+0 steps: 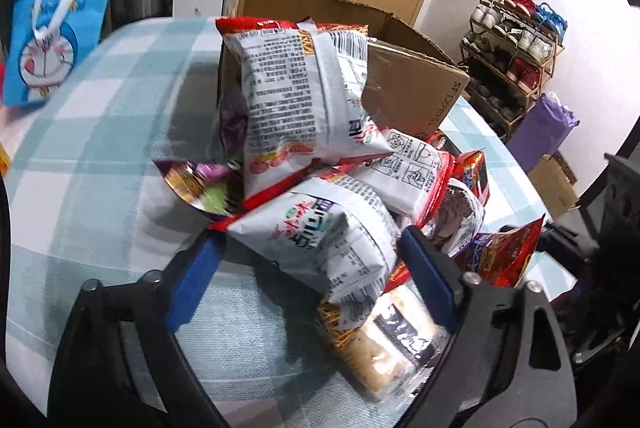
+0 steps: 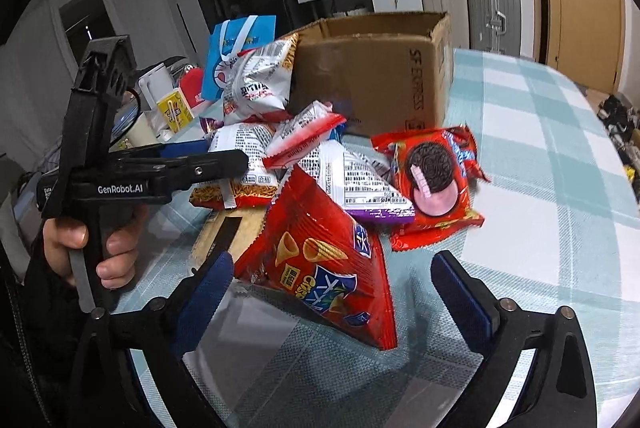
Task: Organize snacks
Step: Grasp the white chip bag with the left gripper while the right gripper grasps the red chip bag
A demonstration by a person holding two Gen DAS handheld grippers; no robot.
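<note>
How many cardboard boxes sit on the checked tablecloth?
1. The open brown cardboard box stands at the table's far side behind the snack pile. Another could hide behind it.

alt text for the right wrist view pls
The open right gripper straddles a red cone-snack bag at the front of a snack pile on a checked tablecloth. Behind stand a cardboard box and, at left, the hand-held left gripper.

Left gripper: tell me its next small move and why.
Probably close the left gripper on the white snack bag. The bag already lies between its open blue pads, and the cardboard box stands just behind the pile.
</note>
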